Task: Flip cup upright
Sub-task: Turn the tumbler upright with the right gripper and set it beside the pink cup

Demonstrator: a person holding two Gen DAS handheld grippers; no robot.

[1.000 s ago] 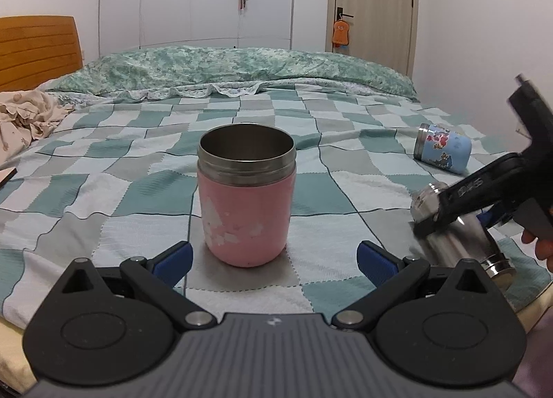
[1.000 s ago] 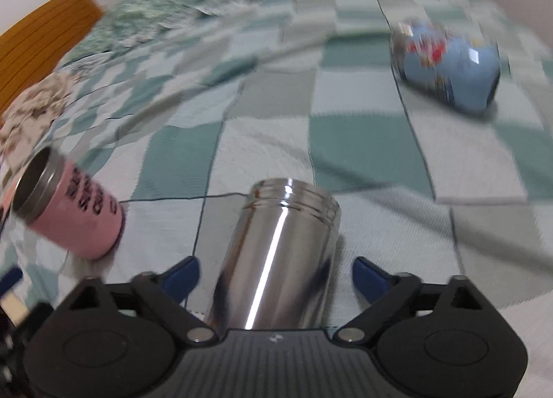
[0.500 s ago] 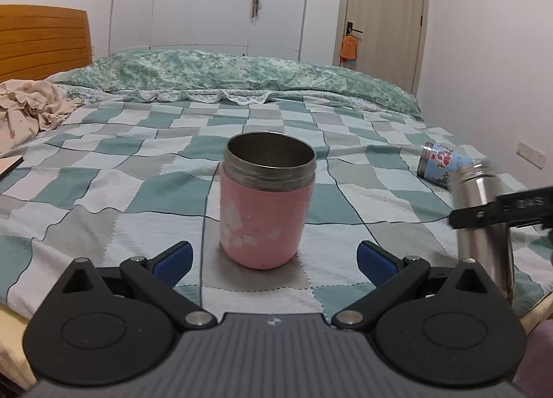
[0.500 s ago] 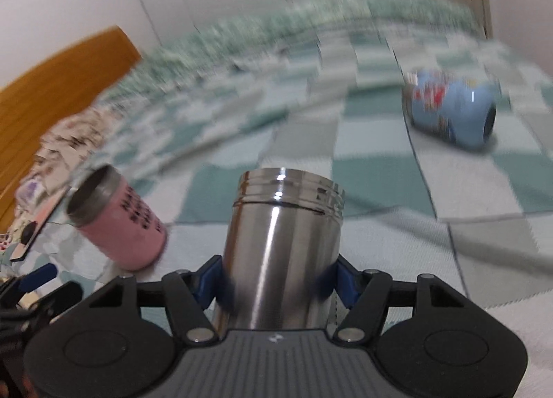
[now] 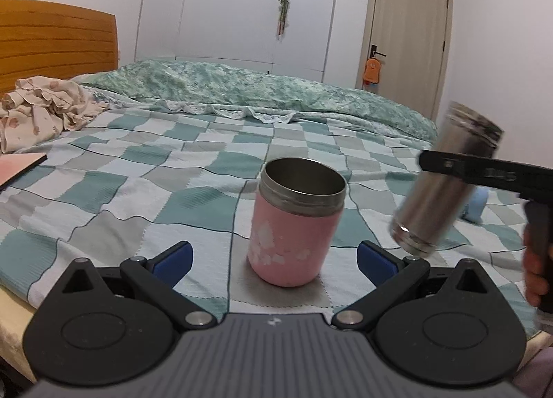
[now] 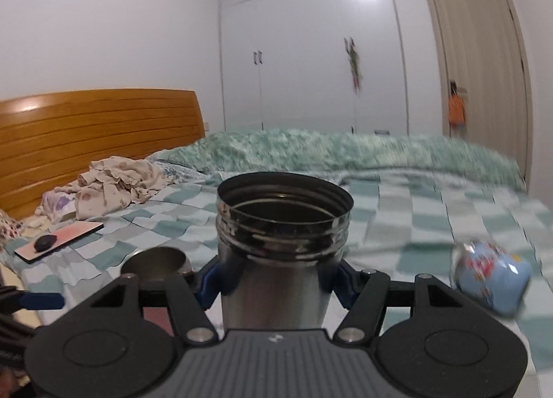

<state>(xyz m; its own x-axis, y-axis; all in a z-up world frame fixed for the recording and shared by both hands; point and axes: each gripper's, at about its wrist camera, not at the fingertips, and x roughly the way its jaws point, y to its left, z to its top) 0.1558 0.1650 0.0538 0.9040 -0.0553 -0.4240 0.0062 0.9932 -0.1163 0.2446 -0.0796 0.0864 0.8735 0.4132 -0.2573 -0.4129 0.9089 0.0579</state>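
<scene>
Your right gripper (image 6: 280,280) is clamped on the steel cup (image 6: 281,253), its 2 blue pads pressing the cup's sides. Only your left camera shows that cup (image 5: 439,187) off the checked bedspread (image 5: 138,190), tilted, mouth uppermost, right of the pink cup (image 5: 293,225). Only your right camera shows its open, threaded mouth and dark inside. Your left gripper (image 5: 273,256) is spread apart, either side of the upright pink cup. A blue cup (image 6: 490,280) lies on its side, right of the steel cup.
</scene>
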